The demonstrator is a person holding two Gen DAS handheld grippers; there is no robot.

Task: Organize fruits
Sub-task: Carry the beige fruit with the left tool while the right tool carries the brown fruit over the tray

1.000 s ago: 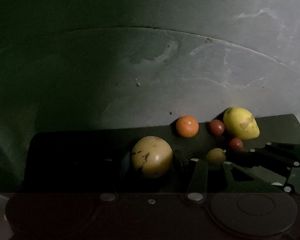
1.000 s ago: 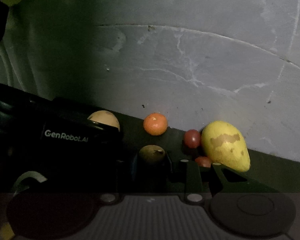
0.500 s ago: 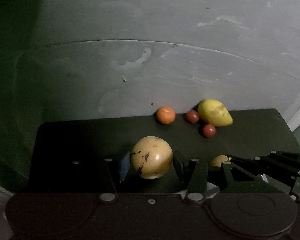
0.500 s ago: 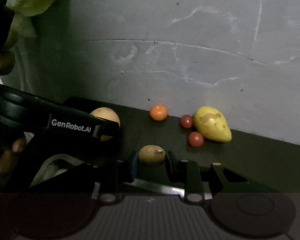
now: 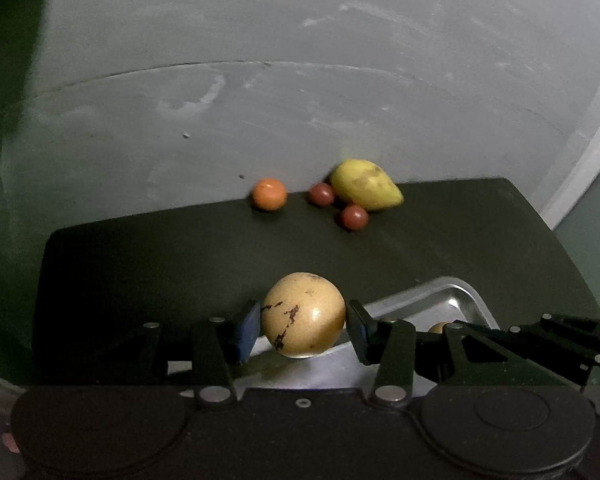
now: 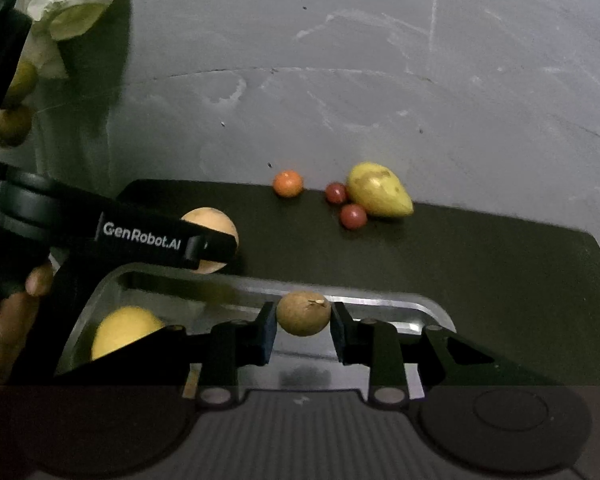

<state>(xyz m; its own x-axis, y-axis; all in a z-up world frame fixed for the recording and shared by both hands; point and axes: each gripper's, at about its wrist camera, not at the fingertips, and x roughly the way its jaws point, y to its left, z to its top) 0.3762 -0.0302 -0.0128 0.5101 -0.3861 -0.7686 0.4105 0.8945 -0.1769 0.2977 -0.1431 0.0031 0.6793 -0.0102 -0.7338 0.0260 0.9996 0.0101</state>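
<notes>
Left gripper [image 5: 303, 330] pinching round tan speckled fruit [image 5: 303, 315]; right gripper [image 6: 303, 326] pinching small brown round fruit [image 6: 303, 313], both above shiny metal tray [image 6: 428, 308] holding a yellow fruit [image 6: 124, 330]. Risk: smooth spheres rolling from the pads, or bouncing off the tray rim onto the dark mat [image 6: 480, 264]

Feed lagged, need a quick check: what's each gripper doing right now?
Left gripper: closed on the large tan round fruit, above the metal tray.
Right gripper: closed on the small brown fruit, also over the tray.
</notes>
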